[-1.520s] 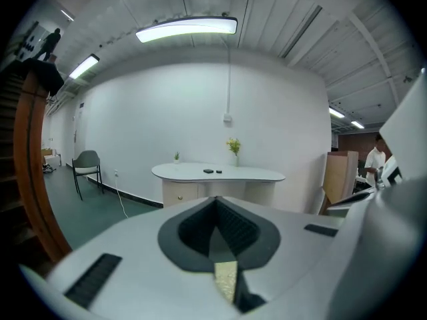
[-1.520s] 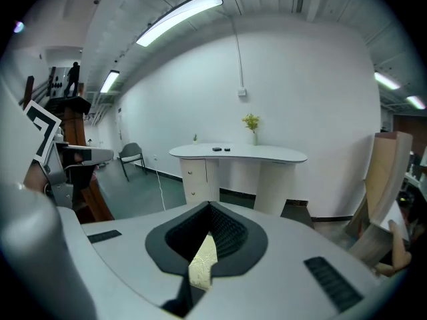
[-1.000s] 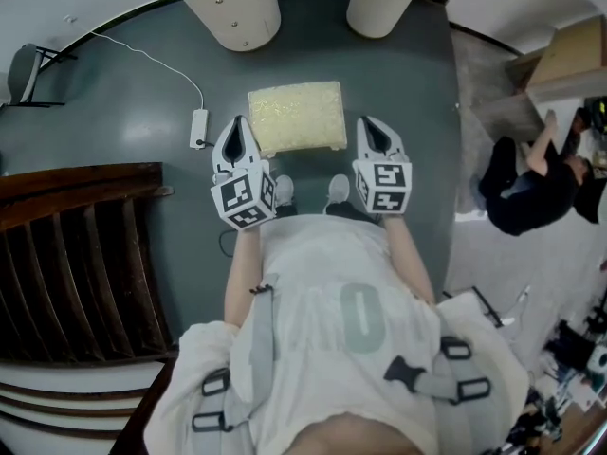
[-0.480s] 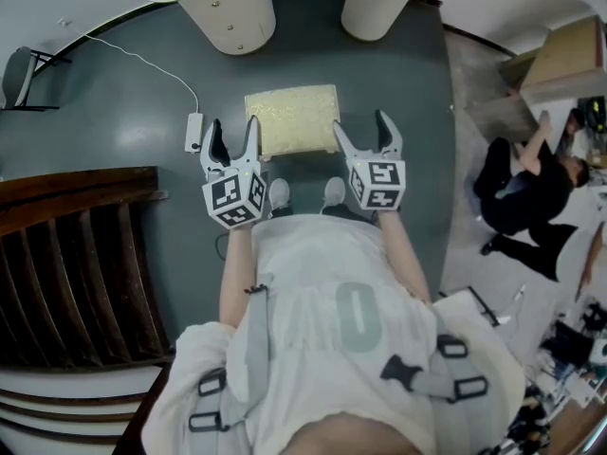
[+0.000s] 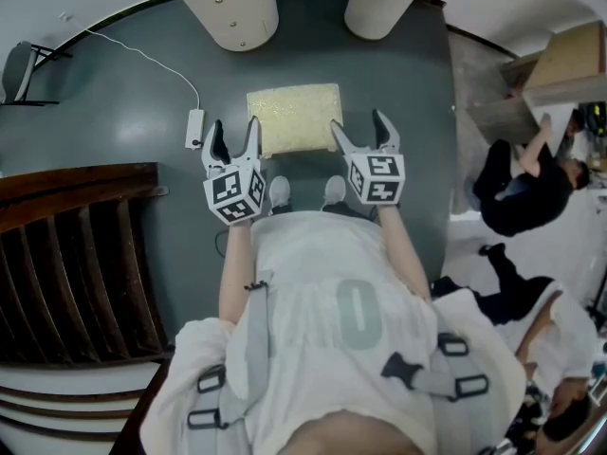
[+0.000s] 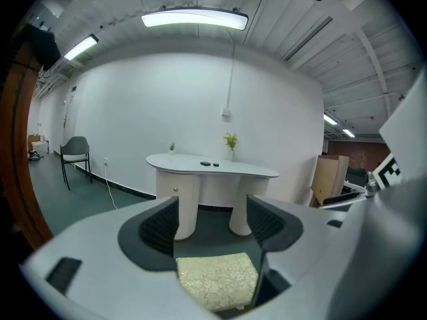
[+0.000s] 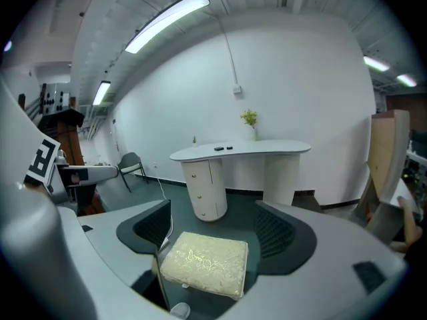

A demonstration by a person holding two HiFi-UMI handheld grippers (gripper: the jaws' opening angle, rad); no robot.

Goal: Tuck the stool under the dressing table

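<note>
The stool (image 5: 295,118) has a cream patterned cushion and stands on the dark floor, short of the white dressing table (image 5: 232,8) with its two round pedestals. My left gripper (image 5: 234,133) hovers at the stool's near left corner and my right gripper (image 5: 358,126) at its near right corner. Both have just been opening and now stand wide open with nothing between the jaws. The left gripper view shows the stool (image 6: 217,280) low between the left gripper's (image 6: 213,229) jaws, with the table (image 6: 212,165) beyond. In the right gripper view the stool (image 7: 203,262) lies below the right gripper (image 7: 213,232), the table (image 7: 240,150) behind.
A power strip (image 5: 195,128) on a white cable lies on the floor left of the stool. Dark wooden stairs (image 5: 81,254) fill the left side. A chair (image 5: 19,69) stands far left, a cardboard box (image 5: 569,55) far right. A person (image 5: 517,188) crouches at the right.
Both grippers went from shut to wide open and sank slightly beside the stool's near corners. The stool has not moved.
</note>
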